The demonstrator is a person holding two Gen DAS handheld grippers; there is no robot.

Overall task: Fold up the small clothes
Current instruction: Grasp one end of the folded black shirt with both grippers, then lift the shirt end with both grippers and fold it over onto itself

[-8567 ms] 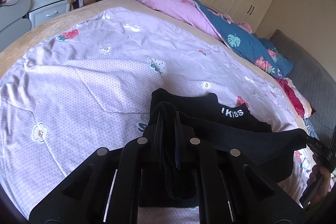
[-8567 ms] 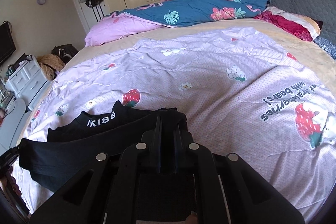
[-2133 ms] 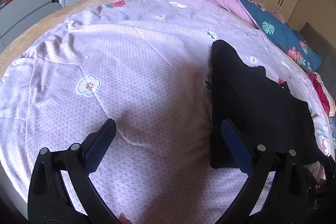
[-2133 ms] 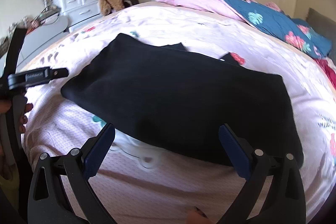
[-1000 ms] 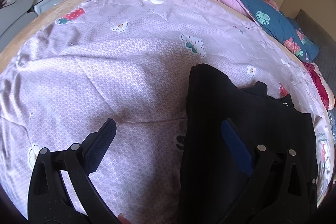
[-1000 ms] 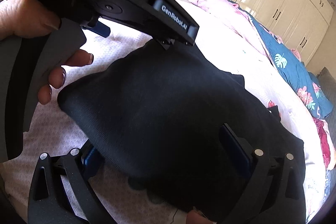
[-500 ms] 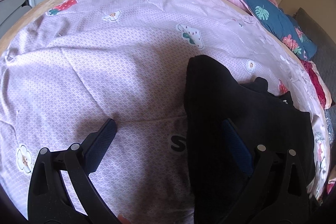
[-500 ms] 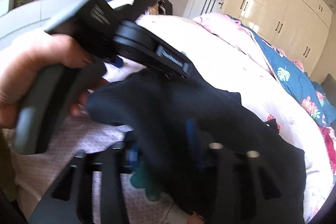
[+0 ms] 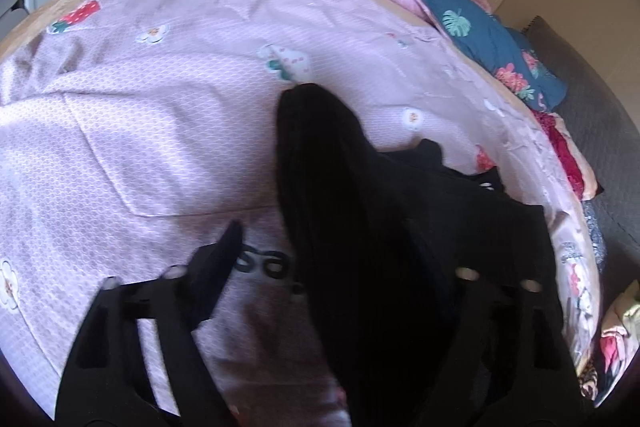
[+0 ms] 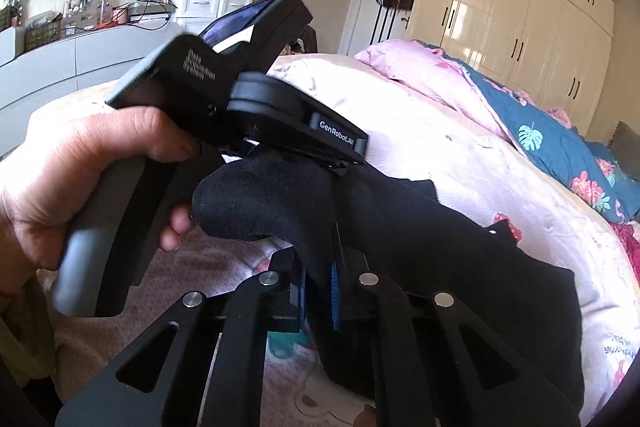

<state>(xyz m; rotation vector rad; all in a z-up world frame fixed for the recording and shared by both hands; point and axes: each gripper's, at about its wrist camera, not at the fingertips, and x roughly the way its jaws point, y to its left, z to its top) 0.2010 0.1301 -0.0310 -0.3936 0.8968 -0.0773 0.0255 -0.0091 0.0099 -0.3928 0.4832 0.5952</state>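
Pinching the folded black knit garment (image 10: 280, 203) w/ your right gripper (image 10: 319, 287), jaws clamped tight; your left gripper (image 9: 320, 247), half-open, has just been closing round its edge, contact unclear, over the lilac strawberry-print quilt (image 9: 160, 107)

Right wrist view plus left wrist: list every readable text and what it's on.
"GenRobot.ai": white print on the left gripper body, right wrist view.
Small white print on its upper housing: too blurred to read.
Upside-down dark lettering on the bedspread: not readable.
Large dark letters on the bedspread beside the black garment, left wrist view: partly hidden, unreadable.
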